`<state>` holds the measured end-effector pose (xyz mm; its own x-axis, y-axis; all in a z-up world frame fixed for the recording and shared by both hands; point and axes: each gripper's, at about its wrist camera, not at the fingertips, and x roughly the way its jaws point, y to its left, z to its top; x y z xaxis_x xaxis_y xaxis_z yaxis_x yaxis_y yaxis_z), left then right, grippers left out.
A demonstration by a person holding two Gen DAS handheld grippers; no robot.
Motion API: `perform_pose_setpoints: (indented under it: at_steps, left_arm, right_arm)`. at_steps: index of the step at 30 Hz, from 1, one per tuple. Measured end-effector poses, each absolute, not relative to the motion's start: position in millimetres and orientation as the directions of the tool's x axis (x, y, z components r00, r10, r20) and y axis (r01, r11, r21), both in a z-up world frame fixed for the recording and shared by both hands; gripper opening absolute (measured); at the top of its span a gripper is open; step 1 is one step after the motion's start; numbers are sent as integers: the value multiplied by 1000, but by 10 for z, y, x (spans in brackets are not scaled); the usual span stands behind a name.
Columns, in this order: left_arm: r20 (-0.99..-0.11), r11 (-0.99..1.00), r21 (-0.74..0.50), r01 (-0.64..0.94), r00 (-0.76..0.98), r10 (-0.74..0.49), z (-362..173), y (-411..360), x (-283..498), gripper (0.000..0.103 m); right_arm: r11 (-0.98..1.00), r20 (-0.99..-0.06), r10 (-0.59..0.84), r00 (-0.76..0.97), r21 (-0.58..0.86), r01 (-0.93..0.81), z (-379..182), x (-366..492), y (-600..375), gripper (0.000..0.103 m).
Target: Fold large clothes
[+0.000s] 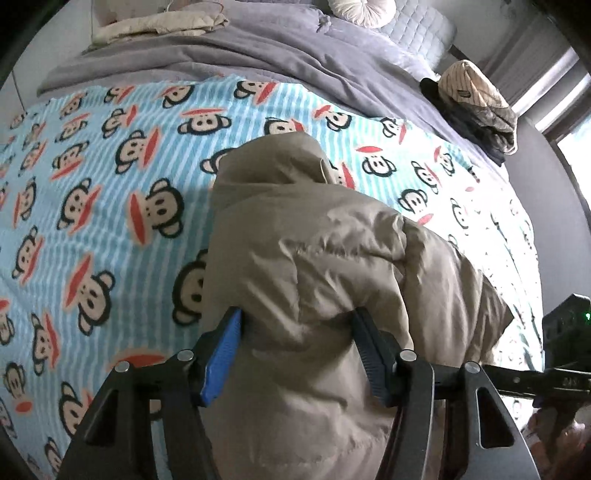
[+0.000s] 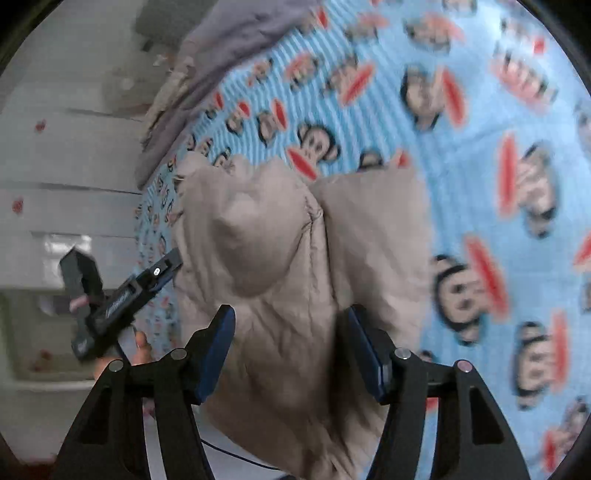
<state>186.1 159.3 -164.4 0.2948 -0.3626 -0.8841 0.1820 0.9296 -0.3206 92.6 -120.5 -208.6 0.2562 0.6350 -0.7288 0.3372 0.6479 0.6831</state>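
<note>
A puffy beige hooded jacket (image 1: 314,229) lies bunched on the monkey-print blanket, its hood pointing away from me. My left gripper (image 1: 295,314) is shut on a thick fold of it at the near end, the padding bulging between the blue pads. In the right wrist view the same jacket (image 2: 258,221) shows two padded lobes split by a seam. My right gripper (image 2: 290,310) is shut on its near edge, fabric filling the gap. The left tool's fingers (image 2: 162,267) reach the jacket's left side, held by a hand (image 2: 142,350).
The blue striped monkey blanket (image 1: 110,166) covers the bed, with a grey duvet (image 1: 221,55) behind it. Folded cream clothes (image 1: 155,26) lie at the back left, a stack of clothes (image 1: 476,107) at the right edge. White furniture (image 2: 74,166) stands beside the bed.
</note>
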Motion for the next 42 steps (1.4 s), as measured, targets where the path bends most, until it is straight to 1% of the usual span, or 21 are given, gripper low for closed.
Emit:
perform_pose_setpoints:
  at_steps: [1, 2, 3, 4, 6, 7, 13, 18, 20, 23, 26, 28, 30, 31, 33, 34, 35, 37, 38, 40, 42]
  left_arm:
    - [-889, 936, -302, 179, 300, -345, -1672, 1581, 1867, 62]
    - [-893, 939, -294, 178, 300, -336, -1687, 1559, 1890, 62]
    - [-894, 940, -294, 175, 297, -335, -1712, 1537, 1909, 62]
    - [-896, 940, -294, 172, 292, -334, -1736, 1502, 1929, 62]
    - [-904, 942, -281, 184, 279, -324, -1783, 1373, 1956, 62]
    - [-908, 943, -266, 201, 277, -315, -1806, 1283, 1956, 62]
    - [-922, 945, -162, 284, 298, -248, -1858, 979, 1881, 63]
    - [-916, 937, -213, 276, 277, -290, -1618, 1192, 1774, 63]
    - [-907, 930, -232, 285, 282, -313, -1488, 1386, 1586, 63]
    - [-902, 919, -262, 295, 263, -342, -1443, 1666, 1221, 63]
    - [-912, 915, -270, 299, 226, -343, -1537, 1799, 907, 63]
    - [-919, 921, -264, 286, 215, -330, -1636, 1821, 765, 63]
    - [-919, 926, -279, 254, 211, -334, -1694, 1828, 723, 63]
    - [-917, 927, -287, 240, 210, -338, -1710, 1823, 711, 63]
    - [-918, 930, -283, 233, 213, -333, -1721, 1798, 704, 63]
    - [-921, 933, -273, 235, 216, -324, -1720, 1777, 699, 67]
    - [-925, 936, -258, 239, 219, -310, -1720, 1758, 692, 72]
    - [-929, 940, -238, 246, 223, -294, -1727, 1734, 681, 73]
    - [-930, 939, -242, 244, 217, -296, -1733, 1735, 681, 73]
    - [-928, 936, -261, 236, 204, -310, -1737, 1738, 680, 73]
    - [-930, 937, -253, 241, 206, -304, -1725, 1714, 671, 73]
  right_arm:
    - [639, -719, 645, 258, 693, 335, -2113, 957, -1165, 36]
    - [687, -754, 609, 245, 656, 313, -2084, 1011, -1090, 9]
    - [723, -783, 573, 242, 622, 300, -2060, 1022, -1048, 5]
    - [775, -821, 515, 247, 569, 275, -2006, 996, -995, 5]
    - [827, -872, 427, 239, 484, 286, -2026, 898, -992, 5]
    - [836, -885, 406, 230, 461, 298, -2080, 831, -1021, 5]
    - [827, -902, 384, 197, 431, 361, -2369, 700, -1121, 5]
    - [830, -906, 375, 195, 422, 366, -2354, 658, -1156, 5]
    - [825, -905, 377, 195, 424, 375, -2350, 671, -1169, 6]
    - [807, -896, 394, 203, 443, 389, -2306, 599, -1238, 7]
    - [800, -896, 395, 203, 444, 403, -2178, 504, -1294, 7]
    - [821, -915, 332, 231, 401, 406, -1974, 451, -1310, 7]
    - [853, -911, 272, 309, 377, 362, -1699, 441, -1270, 7]
    - [869, -896, 262, 359, 380, 315, -1534, 492, -1208, 7]
    - [890, -884, 248, 397, 370, 268, -1390, 593, -1112, 7]
    - [899, -879, 243, 409, 362, 245, -1358, 694, -1049, 7]
    - [903, -879, 241, 411, 358, 237, -1373, 784, -1006, 7]
    - [907, -884, 239, 401, 351, 234, -1493, 955, -945, 7]
    - [917, -901, 216, 377, 319, 238, -1610, 1023, -915, 7]
    - [925, -941, 184, 283, 264, 274, -1991, 1177, -901, 7]
    - [911, -945, 209, 252, 282, 302, -2176, 1195, -933, 6]
